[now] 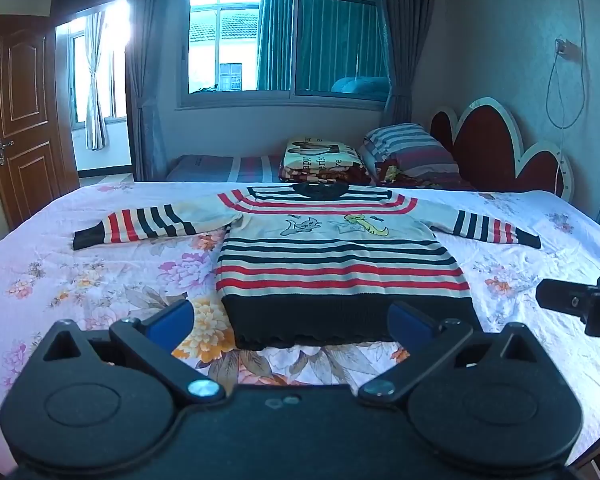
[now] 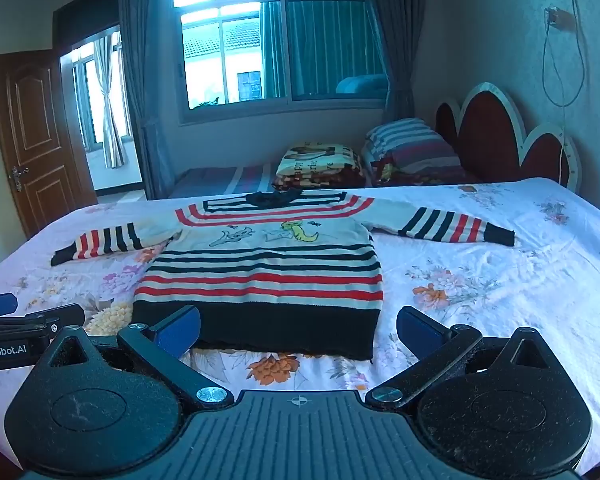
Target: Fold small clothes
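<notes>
A small striped sweater (image 1: pixel 332 264) (image 2: pixel 268 268) in cream, red and navy, with cartoon figures on the chest, lies flat on the bed, both sleeves spread sideways and its dark hem nearest me. My left gripper (image 1: pixel 290 320) hovers open just before the hem, its blue pads (image 1: pixel 172 320) wide apart with nothing between them. My right gripper (image 2: pixel 298 330) is likewise open near the hem's right part, empty. Each gripper shows at the other view's edge: the right gripper (image 1: pixel 580 304) and the left gripper (image 2: pixel 16 328).
The bed is covered by a pink floral sheet (image 1: pixel 80 280) (image 2: pixel 480 280). Behind it lie a folded blanket (image 1: pixel 320 156), striped pillows (image 1: pixel 412 148) and a red headboard (image 1: pixel 496 148). A window (image 1: pixel 280 40) and a wooden door (image 1: pixel 20 120) stand beyond.
</notes>
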